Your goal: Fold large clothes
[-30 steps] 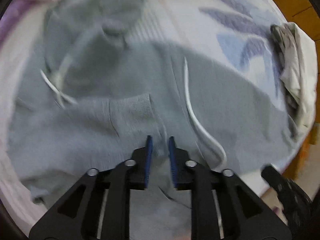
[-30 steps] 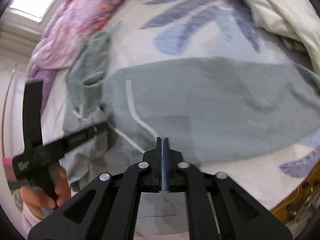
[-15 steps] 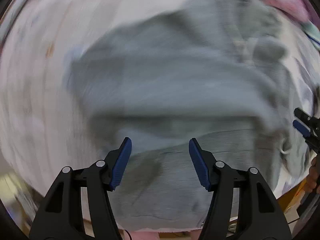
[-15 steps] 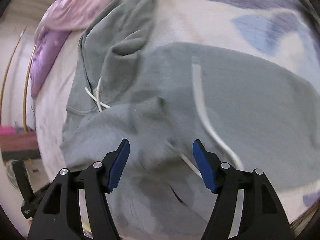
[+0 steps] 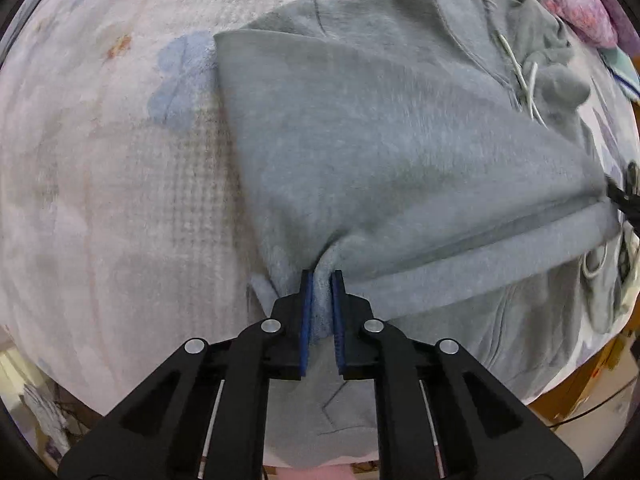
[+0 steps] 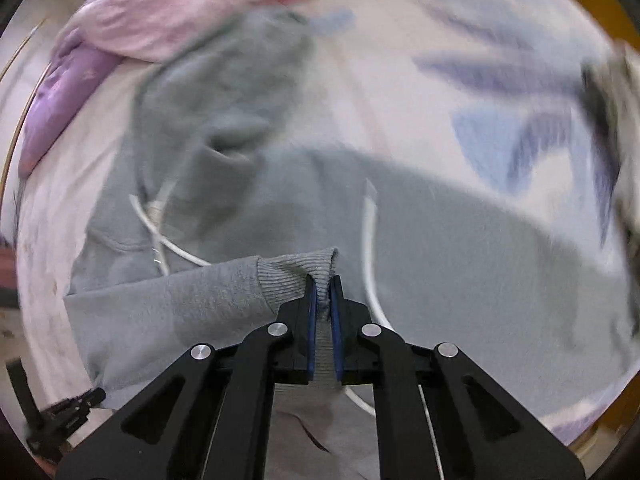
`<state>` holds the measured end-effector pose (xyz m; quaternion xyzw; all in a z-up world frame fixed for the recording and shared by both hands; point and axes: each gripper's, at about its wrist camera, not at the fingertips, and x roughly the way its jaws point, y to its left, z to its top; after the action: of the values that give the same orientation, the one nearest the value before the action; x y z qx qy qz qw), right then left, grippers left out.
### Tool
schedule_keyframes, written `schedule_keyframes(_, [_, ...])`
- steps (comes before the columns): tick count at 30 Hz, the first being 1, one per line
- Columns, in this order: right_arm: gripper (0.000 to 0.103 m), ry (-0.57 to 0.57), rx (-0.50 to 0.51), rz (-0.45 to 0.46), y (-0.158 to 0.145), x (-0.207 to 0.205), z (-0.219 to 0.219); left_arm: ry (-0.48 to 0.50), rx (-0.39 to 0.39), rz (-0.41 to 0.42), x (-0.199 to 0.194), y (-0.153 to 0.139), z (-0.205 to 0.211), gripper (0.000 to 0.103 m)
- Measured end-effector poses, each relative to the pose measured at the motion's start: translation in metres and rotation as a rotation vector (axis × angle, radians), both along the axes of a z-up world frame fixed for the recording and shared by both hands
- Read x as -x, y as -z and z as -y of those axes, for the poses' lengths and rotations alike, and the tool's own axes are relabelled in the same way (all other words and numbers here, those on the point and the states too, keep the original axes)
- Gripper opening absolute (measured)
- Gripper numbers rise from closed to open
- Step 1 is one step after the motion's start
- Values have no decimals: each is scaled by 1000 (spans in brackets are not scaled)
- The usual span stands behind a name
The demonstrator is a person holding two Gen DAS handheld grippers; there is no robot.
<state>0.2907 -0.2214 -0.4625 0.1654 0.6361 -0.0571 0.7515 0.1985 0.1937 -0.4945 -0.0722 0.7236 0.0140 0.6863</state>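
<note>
A large grey fleece hooded sweatshirt (image 5: 400,152) lay spread across the pale quilted bedspread with blue leaf prints (image 5: 120,160), its hood (image 6: 224,92) bunched toward the far side, up against a crumpled pink and purple duvet (image 6: 132,28), and its white drawstrings (image 6: 160,236) trailing loose over the chest. The left gripper (image 5: 319,280) had its jaws closed on a pinch of the thick body fabric at the near fold, the cloth rising into a small peak between the blue pads. The right gripper (image 6: 322,284) was clamped on the ribbed cuff of one sleeve (image 6: 296,272), which lay crosswise over the body. The sweatshirt looked soft, limp and fairly heavy for cloth, the kind that sags between two holds and drags against the bedspread rather than sliding freely. The ribbed cuff seemed a good place to grip, being doubled and slightly elastic; the hem, seams and shoulder lines would likely hold shape better than the open panel. A thin pinch of fleece might slip out under the garment's weight, and the cords could snag in a fold.
</note>
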Motion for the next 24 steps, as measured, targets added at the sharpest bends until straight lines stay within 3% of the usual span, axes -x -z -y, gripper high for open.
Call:
schedule_keyframes(1, [6,12,48,-18,7,0,3,19,-81,-25,0,6,1,14])
schedule_keyframes(2, [8,17,99,-34,16,-2,6,54,-190,-71,1,15,-2,22])
schedule_keyframes(4, [13,54,57,-103,28,-9,16,84,-164,-128,4,21,-8,28])
schedule_keyframes(5, [16,69,34,-98,23,-11,18,70,-147,-111,4,12,-14,28])
schedule_keyframes(6, [19,47,13,-38,9,-9,17,79,-146,-89,4,2,-17,28])
schedule_keyframes(7, [27,11,26,-12,-2,-5,13,98,-157,-73,1,-6,-18,28])
schedule_keyframes(8, [55,-11,65,-18,-10,0,10,118,-176,-51,-5,-14,-18,27])
schedule_keyframes(9, [63,-18,73,-4,-17,7,8,120,-181,-29,-11,-20,-18,27])
schedule_keyframes(10, [61,-28,49,19,-23,14,6,104,-164,11,-24,-26,-20,27])
schedule_keyframes(11, [45,-41,19,32,-26,21,4,71,-135,57,-41,-31,-24,27])
schedule_keyframes(12, [19,-45,10,29,-26,25,1,46,-118,86,-54,-30,-23,27])
schedule_keyframes(14, [6,-54,-31,23,-20,31,-8,6,-95,152,-92,-17,-24,23])
schedule_keyframes(17, [6,-71,-49,-96,30,27,-19,-23,-104,124,-139,28,-18,13])
schedule_keyframes(18, [5,-62,-56,-87,38,28,-21,-38,-114,114,-152,42,-19,11])
schedule_keyframes(21, [6,-26,-86,-108,20,33,-19,39,-155,103,-152,17,-5,9])
schedule_keyframes(23, [6,-67,-86,-109,-1,46,-28,48,-101,94,-129,-3,0,10])
schedule_keyframes(24, [6,-89,-87,-108,-4,50,-32,58,-49,52,-111,-7,5,10])
